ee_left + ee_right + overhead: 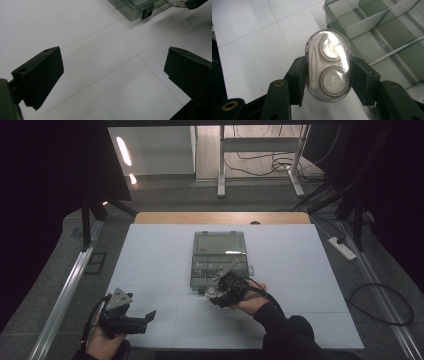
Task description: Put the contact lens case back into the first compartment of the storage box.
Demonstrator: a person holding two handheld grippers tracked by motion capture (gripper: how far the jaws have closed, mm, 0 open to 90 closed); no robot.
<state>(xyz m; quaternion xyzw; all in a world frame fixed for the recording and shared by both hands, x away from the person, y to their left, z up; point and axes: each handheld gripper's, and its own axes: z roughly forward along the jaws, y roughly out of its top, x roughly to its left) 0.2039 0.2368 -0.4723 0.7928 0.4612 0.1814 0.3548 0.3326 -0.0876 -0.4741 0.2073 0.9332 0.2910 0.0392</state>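
A clear oval case [328, 65] with two round lidded cups and a white stick inside sits between the pads of my right gripper [328, 75], which is shut on it. In the high view that right gripper [220, 292] hovers at the front edge of a clear compartment box [220, 257] whose lid stands open. The box's empty divided compartments [384, 32] lie just to the right of the case. My left gripper [142, 317] rests near the table's front left, jaws open wide with bare white surface [112, 70] between them.
The white board [150, 265] covers the table, with a wooden edge [220, 217] at the back. A corner of the box with its latch [147, 11] appears at the top of the left gripper view. Cables and a power strip [342, 247] lie on the floor to the right.
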